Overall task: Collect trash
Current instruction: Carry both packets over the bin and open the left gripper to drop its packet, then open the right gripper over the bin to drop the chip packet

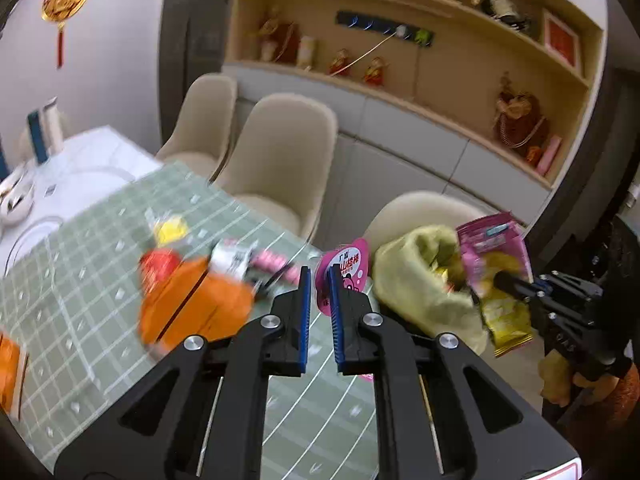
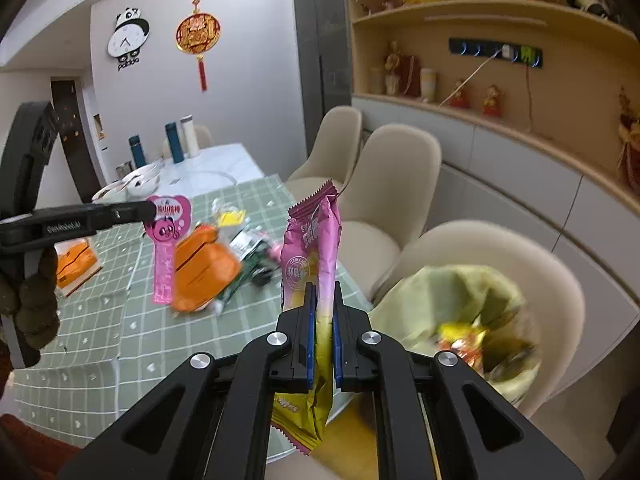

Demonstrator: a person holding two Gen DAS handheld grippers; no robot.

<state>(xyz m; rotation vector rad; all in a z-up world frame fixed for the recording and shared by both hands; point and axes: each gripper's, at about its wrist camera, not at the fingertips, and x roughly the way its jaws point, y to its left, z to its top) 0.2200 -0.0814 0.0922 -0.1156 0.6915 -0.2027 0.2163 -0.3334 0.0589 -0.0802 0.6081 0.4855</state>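
Observation:
My left gripper (image 1: 320, 280) is shut on a flat pink panda wrapper (image 1: 346, 262) and holds it above the green checked tablecloth (image 1: 80, 280). In the right wrist view that left gripper (image 2: 149, 210) comes in from the left, and the pink wrapper (image 2: 166, 240) hangs down from it. My right gripper (image 2: 324, 296) is shut on a pink-and-yellow snack bag (image 2: 312, 248), held upright. The same right gripper (image 1: 500, 278) and snack bag (image 1: 494, 256) hover over the open yellow-green trash bag (image 1: 412, 280), which sits on a beige chair (image 2: 552, 280). Wrappers lie inside the trash bag (image 2: 452, 296).
More litter lies on the cloth: an orange packet (image 2: 200, 268), a red piece (image 1: 158, 266), a yellow piece (image 1: 172, 230) and a pink-white wrapper (image 1: 256, 262). An orange box (image 2: 74, 262) sits at the left. Bowls (image 2: 136, 184) and bottles (image 2: 174, 142) stand at the far end. Two more chairs (image 1: 280, 160) line the table.

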